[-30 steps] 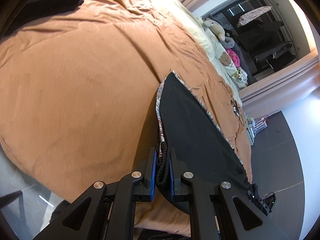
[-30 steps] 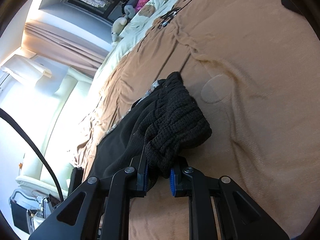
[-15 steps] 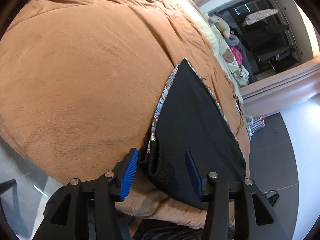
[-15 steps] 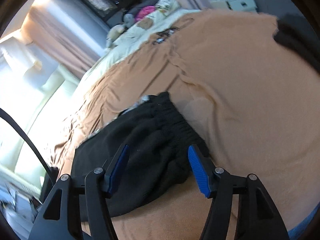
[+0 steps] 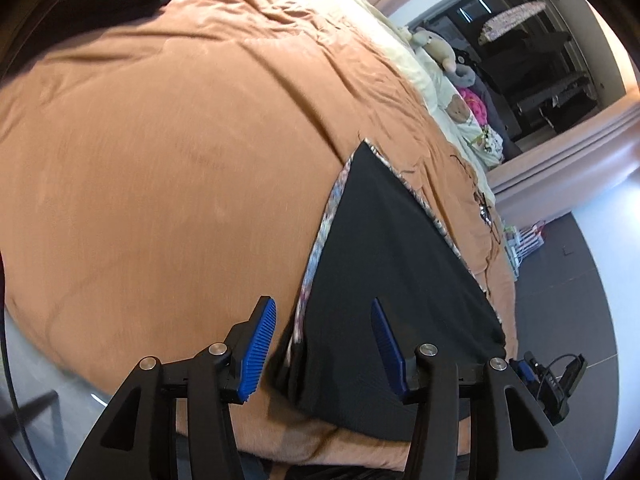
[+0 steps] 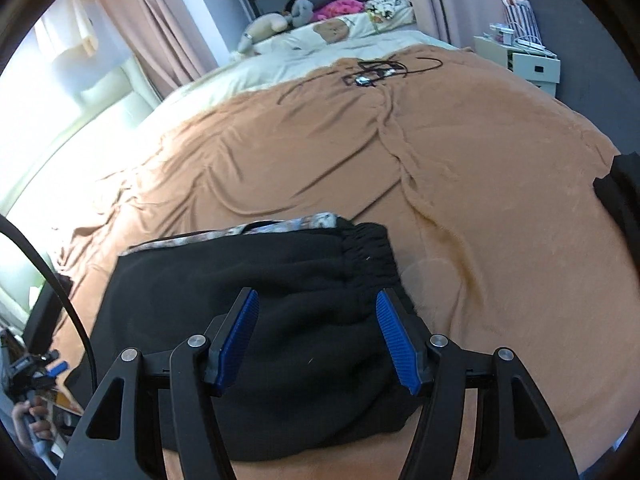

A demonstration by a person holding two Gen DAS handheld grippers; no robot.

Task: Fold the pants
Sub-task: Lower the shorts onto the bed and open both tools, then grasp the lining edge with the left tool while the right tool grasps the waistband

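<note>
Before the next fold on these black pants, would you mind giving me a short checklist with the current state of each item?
1. Left hand-held gripper released: ok; its jaws have just been opening and no pad presses the cloth.
2. Right hand-held gripper released: ok; jaws just opened, standing clear above the fabric.
3. Black pants resting on the brown blanket: ok.
4. Fold tidy: not ok; the waistband end is bunched, and a patterned edge shows along one side.
5. Other dark garment apart from the pants: ok.
6. Layers aligned underneath: cannot tell.

Pants (image 6: 280, 320) on blanket (image 6: 460, 184); pillows (image 6: 332, 32) behind.
</note>
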